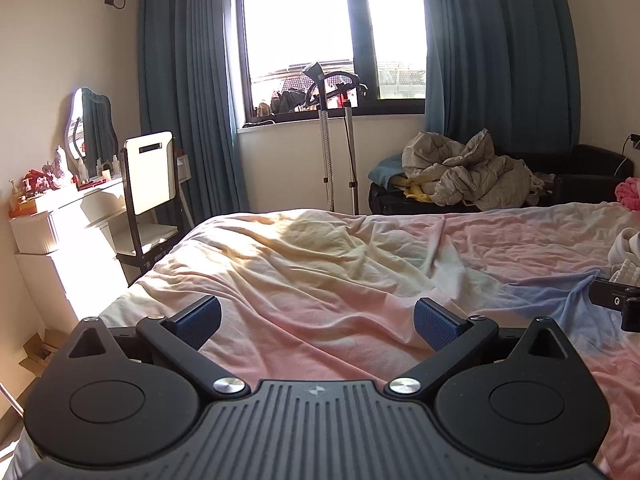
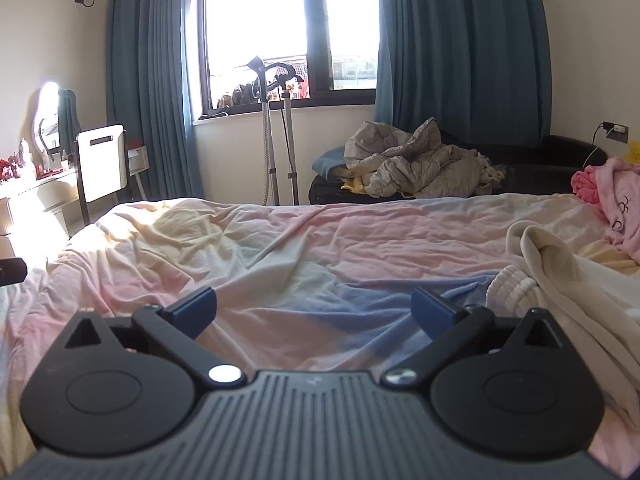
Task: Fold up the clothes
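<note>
The left gripper [image 1: 318, 322] and the right gripper [image 2: 314, 312] both hover over the bed sheet [image 1: 320, 248] with fingers spread wide and nothing between them; the cream garment [image 2: 560, 280] lies crumpled at the right, just beside the right gripper; to start well, I would swing right, pinch one layer at the ribbed cuff [image 2: 510, 286], and drag it onto bare sheet before flattening.
</note>
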